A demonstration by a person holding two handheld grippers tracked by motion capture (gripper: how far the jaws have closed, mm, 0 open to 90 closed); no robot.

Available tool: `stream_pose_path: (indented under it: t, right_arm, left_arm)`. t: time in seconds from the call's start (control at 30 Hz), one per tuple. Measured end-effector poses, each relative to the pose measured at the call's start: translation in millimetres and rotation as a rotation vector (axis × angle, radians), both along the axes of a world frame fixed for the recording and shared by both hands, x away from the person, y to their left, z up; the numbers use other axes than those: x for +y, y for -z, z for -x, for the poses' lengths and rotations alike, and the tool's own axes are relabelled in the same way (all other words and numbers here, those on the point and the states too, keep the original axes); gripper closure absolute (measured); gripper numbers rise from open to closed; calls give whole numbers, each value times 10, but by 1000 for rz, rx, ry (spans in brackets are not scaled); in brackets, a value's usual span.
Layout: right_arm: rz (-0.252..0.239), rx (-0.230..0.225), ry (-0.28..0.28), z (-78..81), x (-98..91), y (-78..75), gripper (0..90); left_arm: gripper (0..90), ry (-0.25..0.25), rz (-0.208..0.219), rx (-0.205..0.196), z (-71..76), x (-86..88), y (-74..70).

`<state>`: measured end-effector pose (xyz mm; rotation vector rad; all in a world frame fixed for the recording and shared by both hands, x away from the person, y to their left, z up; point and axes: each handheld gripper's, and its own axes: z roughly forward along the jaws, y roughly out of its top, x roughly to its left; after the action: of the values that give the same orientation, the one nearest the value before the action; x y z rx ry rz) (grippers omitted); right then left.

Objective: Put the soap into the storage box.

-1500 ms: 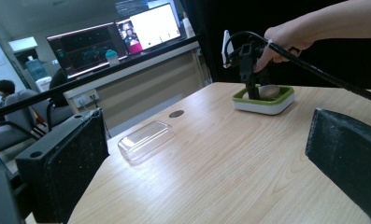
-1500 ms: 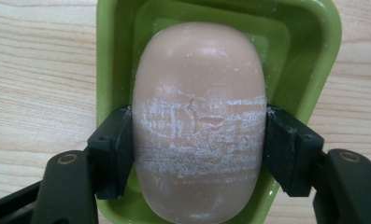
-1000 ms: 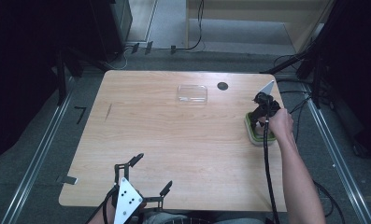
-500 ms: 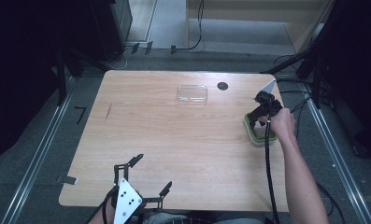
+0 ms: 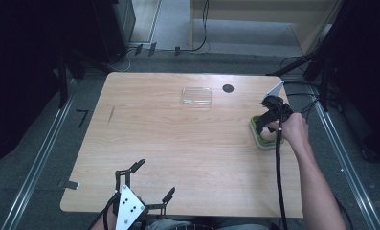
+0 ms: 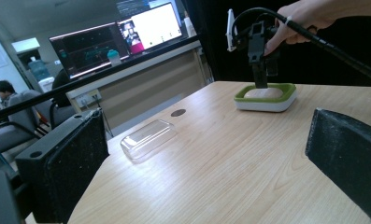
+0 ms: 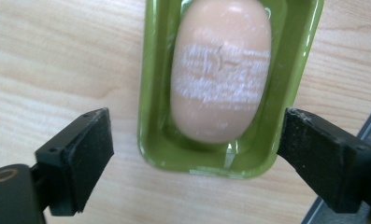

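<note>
Right gripper (image 5: 263, 128) has eased a touch nearer the person's side since a sec ago, tracking over the green dish (image 5: 262, 139) at the table's (image 5: 178, 143) right edge; left gripper (image 5: 151, 181) hasn't budged from the near edge.

Right hand (image 5: 293, 130) grips the tool from above, cable (image 5: 278, 182) trailing back along the forearm. In the right gripper view, jaws are spread wide, one pad either side of the dish (image 7: 230, 158), outside its walls, touching nothing. Dish holds a pale peach oval bar, prob. soap (image 7: 220, 74), w/ whitish scuffing across its top face. Bar lies lengthwise in the dish, glossy wet-looking rim around it.

From the left gripper view, right gripper (image 6: 260, 77) points straight down at the dish (image 6: 266, 99), tips at about rim level; can't tell if they touch the rim from here. Dish looks green on top, white below. Soap (image 6: 263, 93) peeks above the rim.

Left gripper: jaws spread apart, nothing between them, pointing across the table.

Clear plastic lid or box (image 5: 196, 96) lies flat near the far edge, well apart from the dish. Just beside it to the right, a small dark round spot (image 5: 228, 88) in the tabletop. Monitors (image 6: 113, 42) glow in the background beyond the table.
</note>
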<state>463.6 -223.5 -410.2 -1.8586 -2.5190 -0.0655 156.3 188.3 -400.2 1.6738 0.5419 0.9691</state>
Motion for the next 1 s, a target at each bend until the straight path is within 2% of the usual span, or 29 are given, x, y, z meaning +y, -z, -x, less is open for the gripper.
stream_pose_path:
  t: [0.23,0.5,0.6,0.7,0.83,1.0]
  right_arm:
    - [5,-10,-48,210,1,-98,41]
    - [6,-21,-90,428,-18,-170,30]
    - [8,-31,-117,560,-26,-206,30]
    - [3,-33,-125,625,-33,-211,30]
    - [5,-29,-141,791,-51,-176,30]
    - [8,-18,-167,954,-74,-99,30]
  left_arm:
    - [0,2,-2,-2,1,-1,-1]
    - [0,4,-1,-2,-3,-6,0]
    - [0,5,-1,-2,-3,-7,0]
    - [0,5,-1,-2,-3,-8,0]
    - [0,5,0,-2,-1,-9,1]
    - [0,5,-2,-2,-1,-14,1]
